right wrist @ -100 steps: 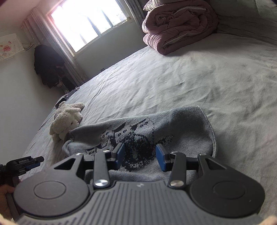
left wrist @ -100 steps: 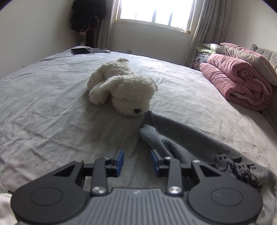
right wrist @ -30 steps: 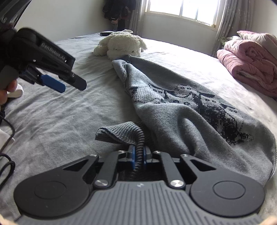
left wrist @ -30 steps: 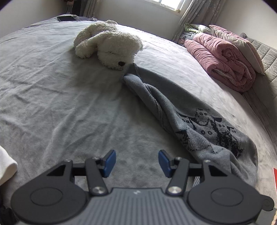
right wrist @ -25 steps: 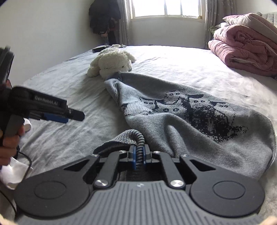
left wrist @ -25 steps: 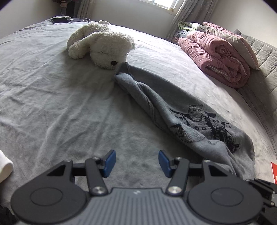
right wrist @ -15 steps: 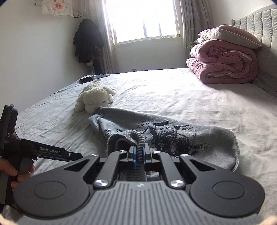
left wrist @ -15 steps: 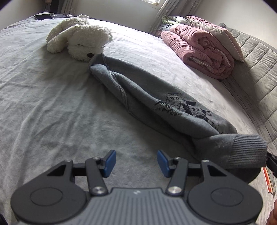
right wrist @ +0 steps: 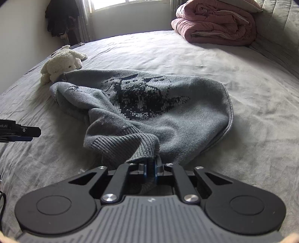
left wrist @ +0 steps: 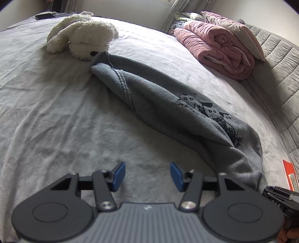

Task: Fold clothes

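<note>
A grey knit sweater (left wrist: 168, 104) with a dark pattern lies bunched in a long roll across the grey bed. It also shows in the right wrist view (right wrist: 149, 104). My right gripper (right wrist: 150, 169) is shut on the sweater's ribbed hem (right wrist: 127, 144) and holds it just above the bed. My left gripper (left wrist: 146, 176) is open and empty over bare sheet, left of the sweater's near end. Its tip shows at the left edge of the right wrist view (right wrist: 20, 131).
A white plush dog (left wrist: 82, 37) lies against the sweater's far end. A rolled pink quilt (left wrist: 216, 46) sits at the back right by the padded headboard (left wrist: 276, 78). A dark tablet (left wrist: 44, 16) lies at the far left. An orange item (left wrist: 289, 175) is at the right edge.
My right gripper has dropped lower with the hem, and the sweater has slumped back onto the bed. My left gripper has moved closer to the sweater and stays open.
</note>
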Action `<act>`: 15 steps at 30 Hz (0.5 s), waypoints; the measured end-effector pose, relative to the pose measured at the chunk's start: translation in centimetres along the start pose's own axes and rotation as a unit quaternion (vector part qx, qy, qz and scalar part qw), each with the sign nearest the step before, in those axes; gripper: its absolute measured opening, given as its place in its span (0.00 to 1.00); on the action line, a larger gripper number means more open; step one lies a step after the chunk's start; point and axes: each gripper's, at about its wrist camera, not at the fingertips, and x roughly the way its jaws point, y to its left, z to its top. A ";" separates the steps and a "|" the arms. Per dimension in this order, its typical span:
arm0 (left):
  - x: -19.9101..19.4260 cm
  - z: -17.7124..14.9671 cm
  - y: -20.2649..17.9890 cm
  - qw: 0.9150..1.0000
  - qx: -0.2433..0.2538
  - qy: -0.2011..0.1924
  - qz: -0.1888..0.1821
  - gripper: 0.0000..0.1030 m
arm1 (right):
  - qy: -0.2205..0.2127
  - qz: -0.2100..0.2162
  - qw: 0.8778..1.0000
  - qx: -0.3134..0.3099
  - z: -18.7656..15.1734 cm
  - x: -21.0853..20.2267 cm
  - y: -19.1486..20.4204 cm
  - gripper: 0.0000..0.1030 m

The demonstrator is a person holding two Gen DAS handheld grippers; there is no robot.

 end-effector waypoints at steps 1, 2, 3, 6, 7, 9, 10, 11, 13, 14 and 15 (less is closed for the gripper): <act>0.0 0.0 0.0 1.000 0.000 0.000 0.002 0.52 | -0.004 0.000 1.000 -0.009 -0.1 -0.1 0.1 0.09; 0.1 0.0 0.0 1.000 0.000 -0.002 0.003 0.52 | -0.007 0.002 1.000 -0.013 -0.1 -0.2 0.2 0.11; 0.1 0.0 0.0 1.000 0.002 -0.004 0.004 0.52 | -0.010 0.004 1.000 -0.016 -0.3 -0.5 0.2 0.12; 0.1 0.0 -0.1 1.000 0.007 -0.010 0.008 0.52 | -0.016 0.005 1.000 -0.024 -0.2 -1.0 0.4 0.15; 0.2 0.0 -0.1 1.000 0.008 -0.010 0.008 0.52 | -0.018 0.006 0.999 -0.027 -0.1 -1.2 0.4 0.16; 0.4 -0.1 -0.2 1.000 0.009 -0.009 0.008 0.53 | -0.024 0.010 0.999 -0.035 0.0 -1.8 0.8 0.21; 0.5 -0.2 -0.3 1.000 0.011 -0.007 0.009 0.53 | -0.027 0.012 0.999 -0.038 0.1 -1.9 0.9 0.29; 0.6 -0.2 -0.4 1.000 0.012 -0.006 0.010 0.53 | -0.033 0.012 0.998 -0.043 0.2 -2.2 1.1 0.38; 0.8 -0.4 -0.5 1.000 0.013 -0.003 0.012 0.54 | -0.046 0.014 0.997 -0.055 0.3 -2.9 1.4 0.40; 0.8 -0.5 -0.7 1.000 0.015 -0.003 0.012 0.56 | -0.052 0.014 0.997 -0.062 0.4 -3.3 1.6 0.40; 0.8 -0.5 -0.8 1.000 0.018 -0.003 0.012 0.57 | -0.058 0.015 0.996 -0.068 0.4 -3.6 1.8 0.40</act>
